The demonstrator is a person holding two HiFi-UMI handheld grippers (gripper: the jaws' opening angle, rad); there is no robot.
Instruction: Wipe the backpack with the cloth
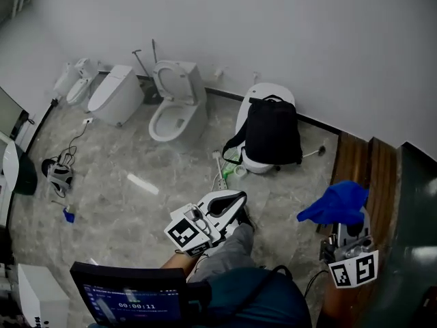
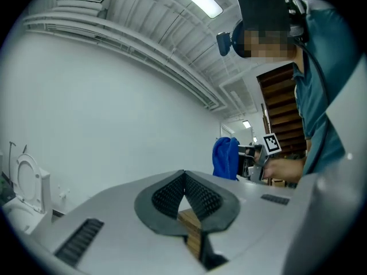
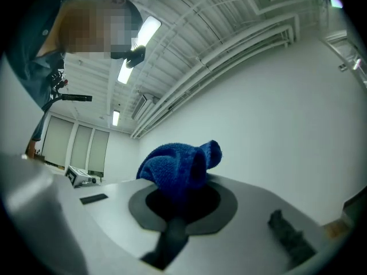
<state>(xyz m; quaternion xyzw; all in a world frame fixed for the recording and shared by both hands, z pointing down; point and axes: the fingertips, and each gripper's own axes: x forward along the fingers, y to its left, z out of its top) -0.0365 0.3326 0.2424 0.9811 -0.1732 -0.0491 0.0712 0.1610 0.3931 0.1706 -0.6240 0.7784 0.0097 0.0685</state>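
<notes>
The black backpack [image 1: 272, 132] rests upright on a white closed toilet [image 1: 263, 94] against the far wall. A bunched blue cloth [image 1: 338, 203] sticks up from my right gripper [image 1: 348, 231], which is shut on it at the lower right, well short of the backpack. In the right gripper view the cloth [image 3: 180, 165] fills the jaws and hides the tips. My left gripper [image 1: 239, 198] hovers above the person's knee, pointing towards the backpack. Its ribbed pads [image 2: 172, 193] meet at the tip with nothing between them. The cloth [image 2: 225, 156] also shows in the left gripper view.
An open toilet [image 1: 177, 108], a closed one [image 1: 116, 94] and a smaller fixture [image 1: 75, 80] line the wall to the left. A power strip [image 1: 220, 173] and a green item lie by the backpack's toilet. Wooden steps [image 1: 362, 159] rise on the right. A screen [image 1: 133, 296] sits at the bottom.
</notes>
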